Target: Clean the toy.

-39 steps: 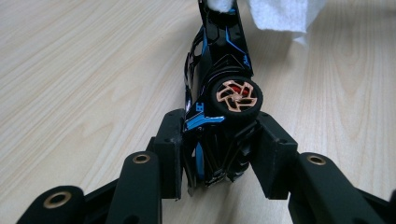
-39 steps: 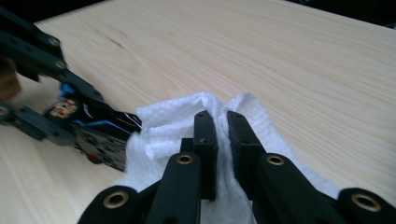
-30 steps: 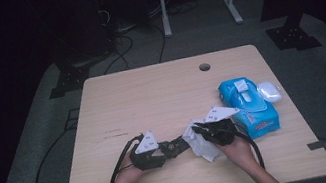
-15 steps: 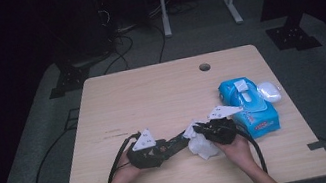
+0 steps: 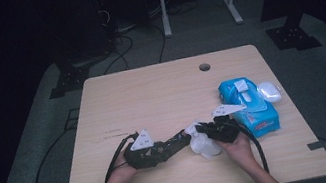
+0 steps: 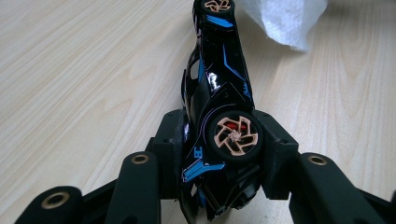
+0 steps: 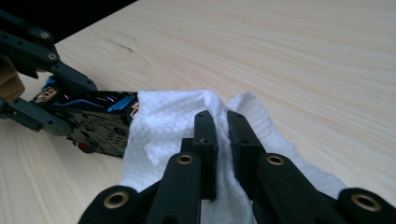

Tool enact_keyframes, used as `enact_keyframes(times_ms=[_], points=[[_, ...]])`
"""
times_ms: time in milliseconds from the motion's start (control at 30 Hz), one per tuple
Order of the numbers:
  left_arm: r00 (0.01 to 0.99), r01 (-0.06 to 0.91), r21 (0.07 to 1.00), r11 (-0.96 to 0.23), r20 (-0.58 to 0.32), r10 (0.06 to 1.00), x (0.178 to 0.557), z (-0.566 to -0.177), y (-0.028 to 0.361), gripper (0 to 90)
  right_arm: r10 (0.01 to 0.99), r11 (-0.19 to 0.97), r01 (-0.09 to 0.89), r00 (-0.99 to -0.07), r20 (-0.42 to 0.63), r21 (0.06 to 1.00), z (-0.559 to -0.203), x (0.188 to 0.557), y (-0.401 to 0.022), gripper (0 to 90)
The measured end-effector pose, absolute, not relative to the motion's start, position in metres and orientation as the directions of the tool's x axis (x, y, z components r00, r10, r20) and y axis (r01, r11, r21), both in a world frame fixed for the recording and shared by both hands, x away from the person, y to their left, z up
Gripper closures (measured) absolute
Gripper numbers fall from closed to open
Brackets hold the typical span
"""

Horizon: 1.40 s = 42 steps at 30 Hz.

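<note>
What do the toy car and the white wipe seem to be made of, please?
The toy car looks like hard plastic with a glossy black finish: it throws sharp highlights and carries crisp blue trim, with copper-coloured wheels. Metal parts cannot be ruled out. The wipe looks like soft paper or non-woven cloth, matt white: its surface is dimpled and it folds and crumples between the right gripper jaws.

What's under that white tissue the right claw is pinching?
The white tissue is draped over one end of a black toy car, held by the left claw. That end of the car is covered. Below lies the wooden table.
</note>
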<state>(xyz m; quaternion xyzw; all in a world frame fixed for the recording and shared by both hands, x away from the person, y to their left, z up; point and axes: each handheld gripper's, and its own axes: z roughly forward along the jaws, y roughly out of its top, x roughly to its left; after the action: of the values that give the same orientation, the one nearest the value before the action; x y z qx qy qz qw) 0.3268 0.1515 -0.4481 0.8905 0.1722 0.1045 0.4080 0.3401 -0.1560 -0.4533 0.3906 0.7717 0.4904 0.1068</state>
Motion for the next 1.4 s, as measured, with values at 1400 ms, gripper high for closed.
enact_keyframes(times_ms=[1400], points=[[0.919,0.237,0.58,-0.78,0.126,0.373,0.353,-0.427,0.066,59.0,0.68,0.161,0.525,-0.673,0.291,0.836,-0.451,0.342,-0.174,82.8]])
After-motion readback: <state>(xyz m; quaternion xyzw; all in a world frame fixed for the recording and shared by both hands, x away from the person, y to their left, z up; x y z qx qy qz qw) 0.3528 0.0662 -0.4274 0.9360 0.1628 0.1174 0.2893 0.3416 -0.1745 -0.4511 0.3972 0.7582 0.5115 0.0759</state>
